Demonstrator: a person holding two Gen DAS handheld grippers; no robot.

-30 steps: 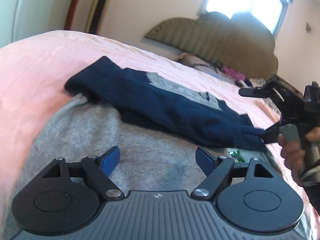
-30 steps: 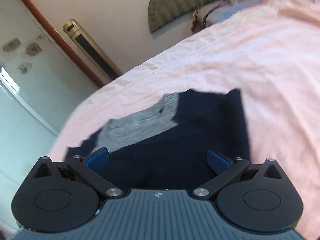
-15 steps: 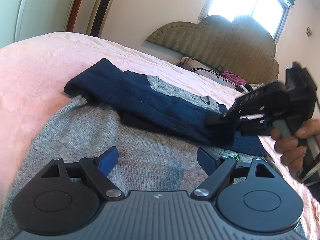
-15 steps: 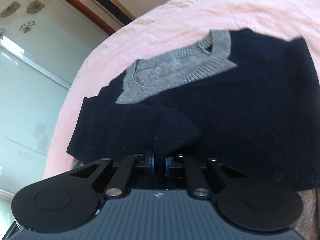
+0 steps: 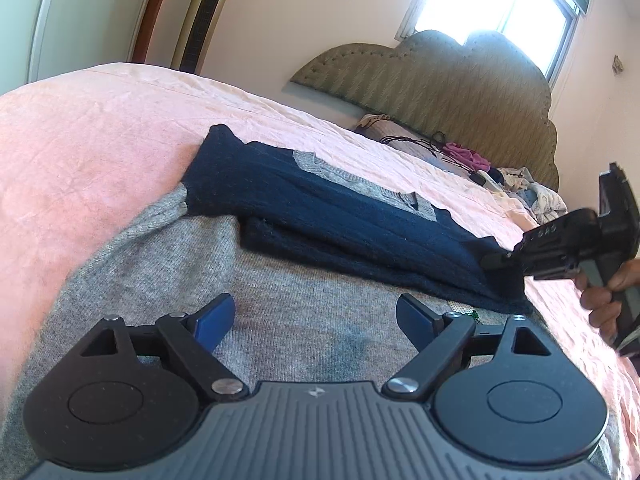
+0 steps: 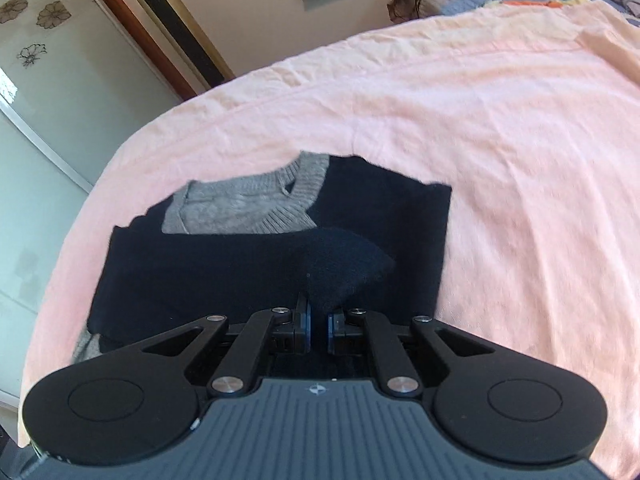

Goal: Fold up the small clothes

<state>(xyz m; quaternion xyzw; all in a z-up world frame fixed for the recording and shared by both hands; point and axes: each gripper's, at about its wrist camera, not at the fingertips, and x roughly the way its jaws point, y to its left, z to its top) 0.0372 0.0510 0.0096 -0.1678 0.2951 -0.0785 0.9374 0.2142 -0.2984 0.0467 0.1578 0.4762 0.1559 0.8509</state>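
Navy and grey knit sweater (image 5: 320, 216) is lying on the pink bed sheet (image 5: 80, 152), near the edge of the bed closest to the cams, collar (image 6: 280, 200) pointing toward the headboard (image 5: 460, 76) end. Navy top half is already doubled over w/ a sleeve across it, grey lower part spread flat toward the left cam.

Left tool (image 5: 316, 320) is wide apart, nothing between the blue pads (image 5: 212, 320), just hovering over the grey knit. Can't tell if it touches the fabric.

Right tool (image 6: 318, 326) is pinched down narrow on a bunched bit of the navy sleeve (image 6: 344, 268); the fabric humps up right in front of the jaws. In the left cam you can see it coming in from the right side, a hand (image 5: 608, 296) on the grip, tip at the navy edge of the sweater.

Background: tall gold tower fan (image 6: 176, 24) by the wall, cables and clothes (image 5: 480, 164) piled at the head of the bed.
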